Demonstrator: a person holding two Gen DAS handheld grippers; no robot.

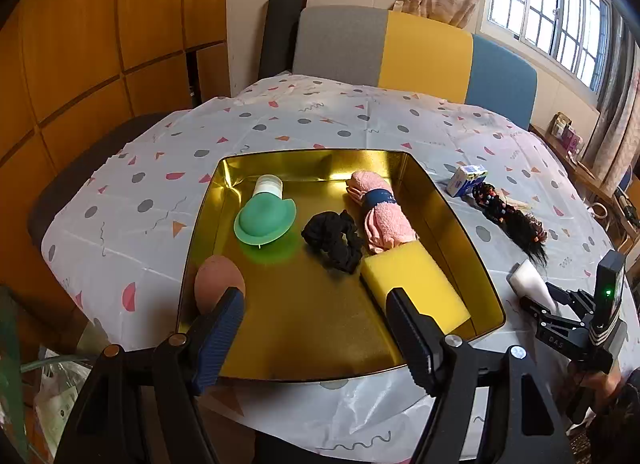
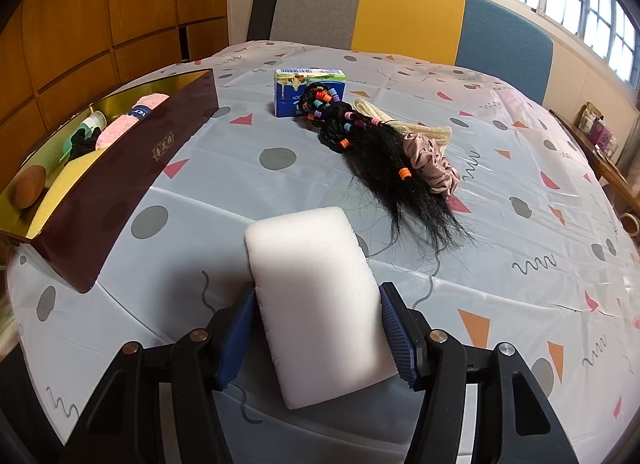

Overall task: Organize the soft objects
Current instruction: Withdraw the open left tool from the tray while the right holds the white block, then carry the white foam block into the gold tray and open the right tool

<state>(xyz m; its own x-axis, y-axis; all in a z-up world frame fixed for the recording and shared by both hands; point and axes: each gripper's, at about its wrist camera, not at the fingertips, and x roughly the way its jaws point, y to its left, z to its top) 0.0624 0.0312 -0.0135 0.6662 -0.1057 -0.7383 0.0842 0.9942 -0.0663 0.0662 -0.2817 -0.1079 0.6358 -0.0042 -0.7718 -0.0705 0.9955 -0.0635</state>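
Right wrist view: the right gripper (image 2: 316, 338) clamps a white rectangular foam sponge (image 2: 316, 304), long axis pointing away toward the worktop's (image 2: 520, 264) far edge. Left gripper (image 1: 316, 316) hangs released above the gold-lined tin tray's (image 1: 460, 224) near edge.

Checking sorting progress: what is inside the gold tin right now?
Inside the gold tin: green silicone bottle, black scrunchie, pink rolled towel, yellow sponge, brown egg-shaped sponge. The floor beneath them is covered.

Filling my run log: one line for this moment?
left gripper: open, empty, over tin | right gripper: holding white sponge
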